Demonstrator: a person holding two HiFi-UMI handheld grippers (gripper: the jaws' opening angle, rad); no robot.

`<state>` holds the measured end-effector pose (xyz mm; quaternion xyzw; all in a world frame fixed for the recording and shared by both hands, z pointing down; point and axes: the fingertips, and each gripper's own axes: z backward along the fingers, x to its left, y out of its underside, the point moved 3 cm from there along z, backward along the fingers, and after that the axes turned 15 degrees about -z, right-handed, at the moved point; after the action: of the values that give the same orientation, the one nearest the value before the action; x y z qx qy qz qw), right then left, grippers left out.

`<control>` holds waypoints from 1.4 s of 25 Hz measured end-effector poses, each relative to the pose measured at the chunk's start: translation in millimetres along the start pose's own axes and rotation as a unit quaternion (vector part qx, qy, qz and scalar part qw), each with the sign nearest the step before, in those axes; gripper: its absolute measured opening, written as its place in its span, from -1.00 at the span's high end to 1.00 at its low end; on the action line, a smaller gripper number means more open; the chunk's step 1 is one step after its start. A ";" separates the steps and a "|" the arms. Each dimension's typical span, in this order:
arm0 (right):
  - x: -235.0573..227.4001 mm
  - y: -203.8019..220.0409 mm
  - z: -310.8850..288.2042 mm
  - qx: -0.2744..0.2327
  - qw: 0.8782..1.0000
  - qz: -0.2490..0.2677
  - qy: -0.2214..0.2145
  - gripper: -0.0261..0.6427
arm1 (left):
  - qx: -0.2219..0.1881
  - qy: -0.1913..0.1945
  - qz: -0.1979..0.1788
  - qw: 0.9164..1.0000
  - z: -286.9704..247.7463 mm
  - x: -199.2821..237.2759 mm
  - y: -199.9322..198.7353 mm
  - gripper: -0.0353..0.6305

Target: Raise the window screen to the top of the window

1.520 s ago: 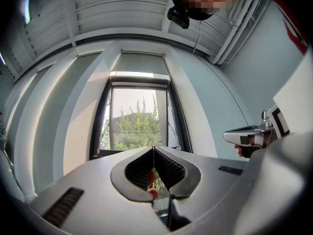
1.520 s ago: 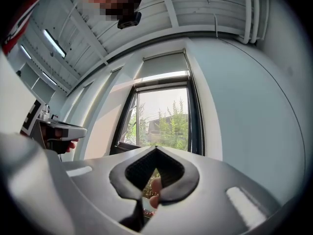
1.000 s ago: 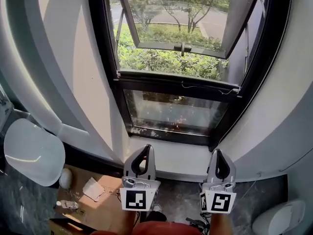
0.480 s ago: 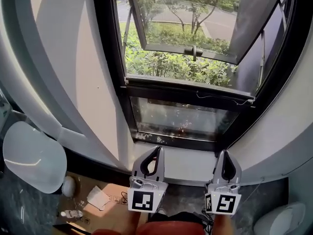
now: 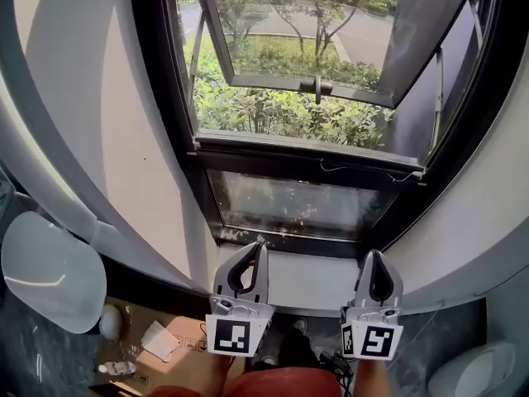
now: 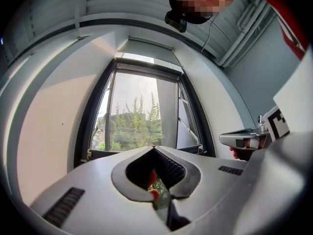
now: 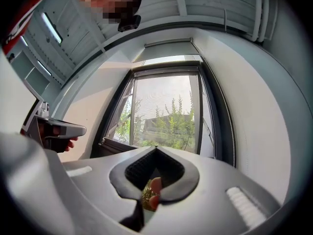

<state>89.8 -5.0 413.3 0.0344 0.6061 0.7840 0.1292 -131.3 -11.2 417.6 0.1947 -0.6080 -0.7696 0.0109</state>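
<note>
Head view: left gripper [image 5: 253,246] and right gripper [image 5: 373,256] side by side below sill, well short of window screen [image 5: 307,150]. Screen's bottom rail apparently resting on transom above fixed lower pane [image 5: 293,203].
Left gripper view: jaws pressed together, nothing pinched, nose aimed at window.
Right gripper view: jaws likewise together and empty; faint mesh [image 7: 168,106] across opening.
Judgement: paired stance suits lifting rail at both ends.

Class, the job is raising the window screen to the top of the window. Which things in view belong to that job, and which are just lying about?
Belong to the job:
window screen's bottom bar
window frame
left gripper, shut, empty
right gripper, shut, empty

Just lying about, low at the left:
cardboard
crumpled paper
white rounded lid
</note>
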 end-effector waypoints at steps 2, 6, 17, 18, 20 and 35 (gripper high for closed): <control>-8.1 0.7 -10.3 -0.005 1.000 -0.004 -0.002 0.89 | -0.001 -0.001 -0.008 1.000 -10.3 -3.0 -1.0 0.88; -29.6 0.4 -36.2 -0.019 1.000 -0.007 -0.004 0.89 | -0.008 -0.013 -0.017 1.000 -42.9 -5.5 -7.8 0.88; -98.8 10.4 -110.0 -0.032 0.999 -0.027 -0.010 0.89 | -0.005 -0.040 -0.035 0.999 -132.3 -21.9 -1.4 0.88; -105.0 10.9 -115.8 -0.032 0.999 -0.026 -0.011 0.89 | -0.001 -0.041 -0.035 0.999 -140.3 -24.1 -0.3 0.88; -116.3 13.9 -124.6 -0.029 0.999 -0.027 -0.013 0.89 | 0.001 -0.046 -0.035 0.998 -154.4 -27.5 0.9 0.88; -118.2 45.2 -172.9 0.001 1.000 -0.010 -0.015 0.89 | 0.015 -0.024 -0.066 0.997 -204.7 -7.7 29.1 0.88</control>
<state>160.0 -207.1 423.4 0.0403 0.6051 0.7817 0.1456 -66.5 -207.6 409.3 0.2163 -0.6053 -0.7638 -0.0574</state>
